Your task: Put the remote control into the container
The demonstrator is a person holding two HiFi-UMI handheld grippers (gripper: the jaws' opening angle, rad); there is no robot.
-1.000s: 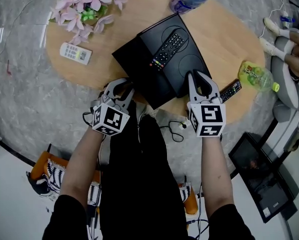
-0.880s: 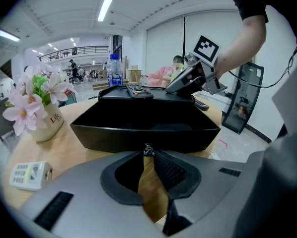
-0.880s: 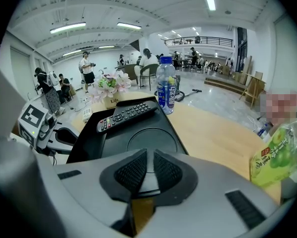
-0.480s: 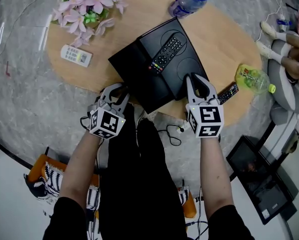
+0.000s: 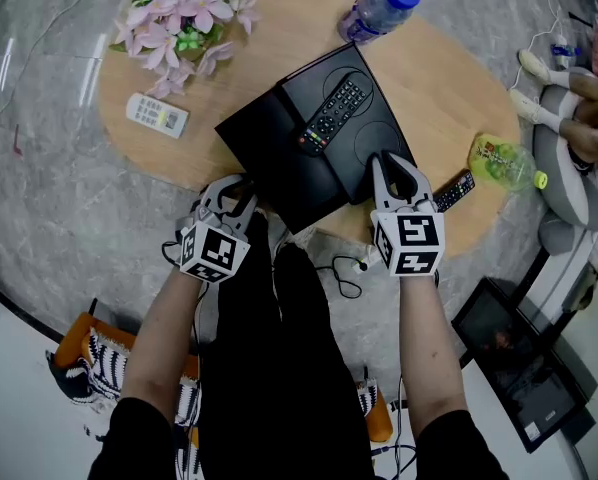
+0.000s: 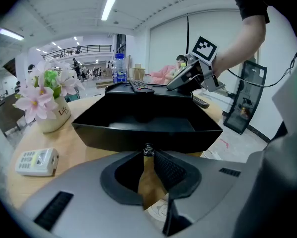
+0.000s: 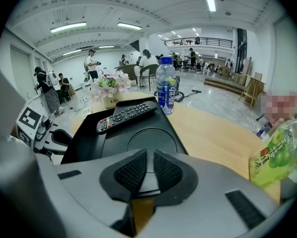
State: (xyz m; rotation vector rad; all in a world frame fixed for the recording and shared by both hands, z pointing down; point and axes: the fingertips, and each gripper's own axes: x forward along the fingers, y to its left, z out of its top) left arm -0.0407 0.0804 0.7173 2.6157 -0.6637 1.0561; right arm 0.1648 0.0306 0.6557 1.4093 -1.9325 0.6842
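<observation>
A black remote control (image 5: 327,115) lies on the flat, circle-embossed right part of the black container (image 5: 264,158), beside its open hollow. My left gripper (image 5: 231,183) is at the container's near left edge. In the left gripper view, the left gripper (image 6: 148,150) has its jaws almost together, tips pinching the bottom lip of the container's wall (image 6: 143,135). My right gripper (image 5: 394,163) sits at the near right edge. In the right gripper view, the right gripper (image 7: 149,155) is shut on the rim of the container's flat panel (image 7: 153,138), with the remote (image 7: 126,115) just beyond.
On the round wooden table (image 5: 449,78) are a white remote (image 5: 157,115), a pot of pink flowers (image 5: 184,18), a water bottle (image 5: 379,8), a green bottle (image 5: 504,161) and a second black remote (image 5: 451,190). A dark screen (image 5: 514,353) lies on the floor.
Both grippers keep their places at the container's near edge. The whole view has shifted slightly, and the left gripper sits a little nearer to me.
</observation>
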